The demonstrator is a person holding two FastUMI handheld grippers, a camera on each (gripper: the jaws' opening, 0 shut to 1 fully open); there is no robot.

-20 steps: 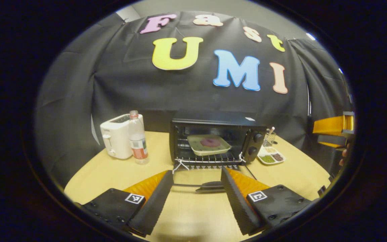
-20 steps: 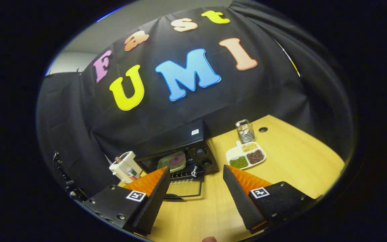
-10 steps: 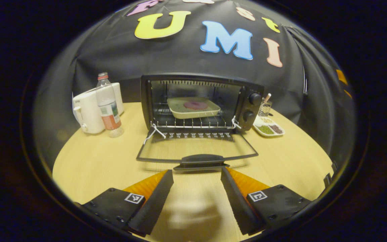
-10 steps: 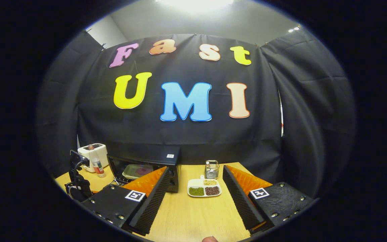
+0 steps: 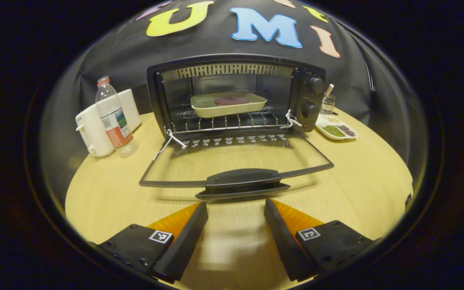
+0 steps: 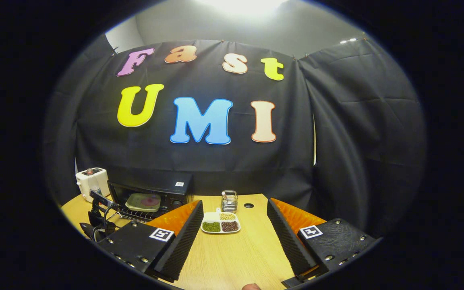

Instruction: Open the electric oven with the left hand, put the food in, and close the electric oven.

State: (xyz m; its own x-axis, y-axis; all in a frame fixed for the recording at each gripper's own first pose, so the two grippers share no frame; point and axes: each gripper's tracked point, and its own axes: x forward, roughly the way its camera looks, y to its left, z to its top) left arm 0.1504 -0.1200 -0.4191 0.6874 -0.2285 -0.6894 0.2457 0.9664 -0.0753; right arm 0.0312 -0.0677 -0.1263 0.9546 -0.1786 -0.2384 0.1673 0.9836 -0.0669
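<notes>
Sitting far left on the table [image 5: 107, 193]: toaster [image 5: 91, 131] w/ bottle [image 5: 112, 117] touching it. Oven [image 5: 236, 92] centre, door [image 5: 236, 165] flat open, food tray [image 5: 228, 104] on the rack. Left tongs [image 5: 236, 209] spread, empty, just near of door handle [image 5: 242, 183]. Right tongs [image 6: 235, 219] spread, empty, far right. Risk: scooping off-centre, handle slips, door slams.

A bottle [image 5: 113, 117] is standing against a white toaster [image 5: 95, 129]; a sectioned dish [image 6: 220, 225] and jar [image 6: 229, 201] are sitting together on the table [image 5: 357, 189].
</notes>
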